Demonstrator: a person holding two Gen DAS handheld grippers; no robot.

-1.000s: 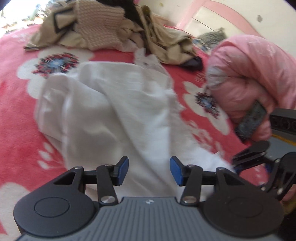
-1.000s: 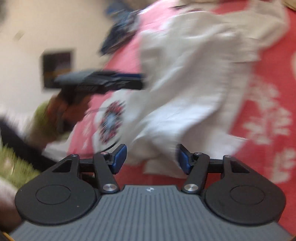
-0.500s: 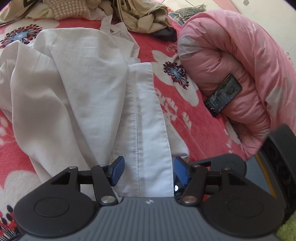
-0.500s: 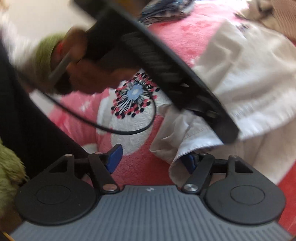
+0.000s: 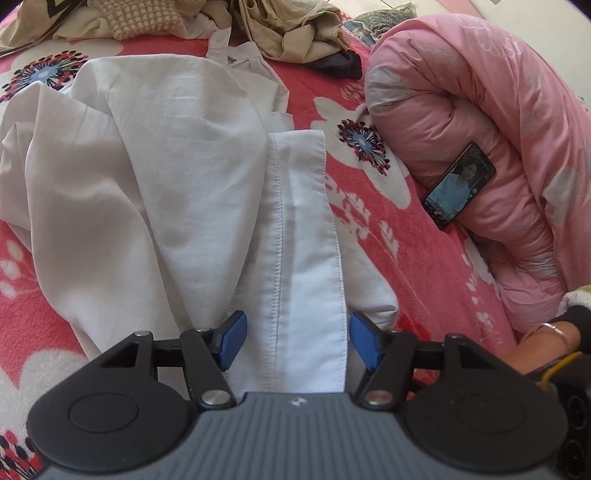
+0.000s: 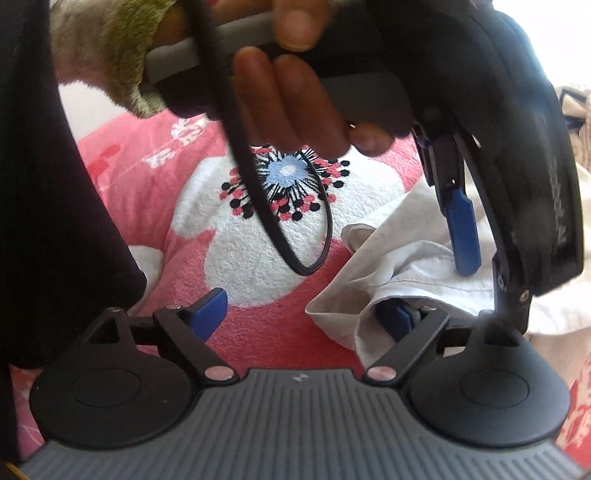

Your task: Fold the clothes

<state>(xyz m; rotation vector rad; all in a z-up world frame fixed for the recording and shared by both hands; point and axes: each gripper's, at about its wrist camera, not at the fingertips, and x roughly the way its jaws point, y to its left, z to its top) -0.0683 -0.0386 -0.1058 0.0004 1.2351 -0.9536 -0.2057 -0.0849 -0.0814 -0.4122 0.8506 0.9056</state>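
Note:
A white shirt [image 5: 147, 177] lies spread on the red flowered blanket [image 5: 424, 266]. Its stitched band [image 5: 306, 277] runs toward me between the blue pads [image 5: 232, 338] of my left gripper [image 5: 297, 341], which stands open around it, pads just off the cloth. In the right wrist view my right gripper [image 6: 303, 315] is low over the blanket, jaws opening. The shirt's corner [image 6: 388, 266] drapes over its right finger [image 6: 397, 317]; nothing is pinched. The left gripper [image 6: 461, 229] and the hand [image 6: 291, 96] holding it fill the top of that view.
A rolled pink duvet [image 5: 480, 122] lies right of the shirt, with a lit phone [image 5: 458, 184] leaning on it. Beige and knitted clothes [image 5: 184, 22] are heaped at the back. A black cable [image 6: 295, 229] loops down above the blanket. A wrist [image 5: 546, 343] shows at the right.
The shirt, bunched and blurred a second ago, now lies flat with its band between my left fingers. My right gripper rolled and swung close under the left one, and its jaws widened.

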